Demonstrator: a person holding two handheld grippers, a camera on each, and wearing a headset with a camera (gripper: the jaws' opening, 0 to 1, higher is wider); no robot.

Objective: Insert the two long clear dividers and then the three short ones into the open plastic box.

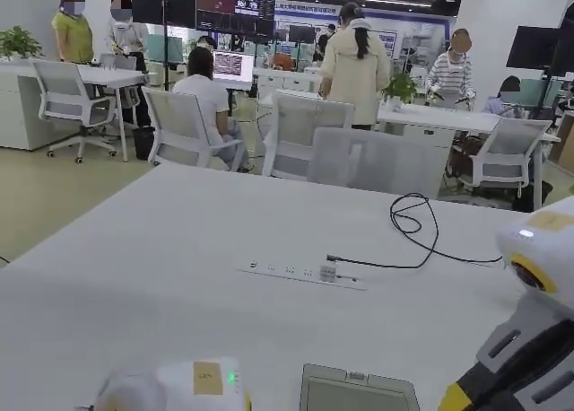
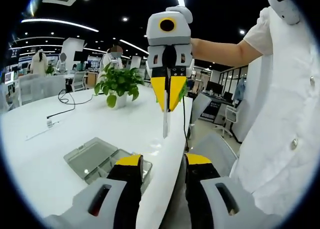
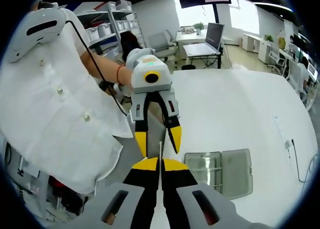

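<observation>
Right gripper [image 3: 160, 165] was seen with fingers pressed together on a clear divider [image 2: 165, 126]. The divider was gripped at one end and hung down past the fingertips. Long or short could not be told. It was held up off the white table [image 1: 179, 249], just beside the open plastic box [image 3: 235, 171], on the box's side nearest the table edge.

Left gripper [image 2: 164, 161] was held with fingers spread apart and nothing between them. It was also raised near the box, aimed at the divider and not touching it. The grippers were faced toward each other.

The box was laid flat on the table with its lid folded open beside the base. Whether any divider was seated in the box could not be told.

Power strip [image 1: 300, 274] was noted well beyond the box, and black cable [image 1: 421, 236] further beyond it. Potted plant [image 2: 117, 84] was seen behind the box in the left gripper view.
</observation>
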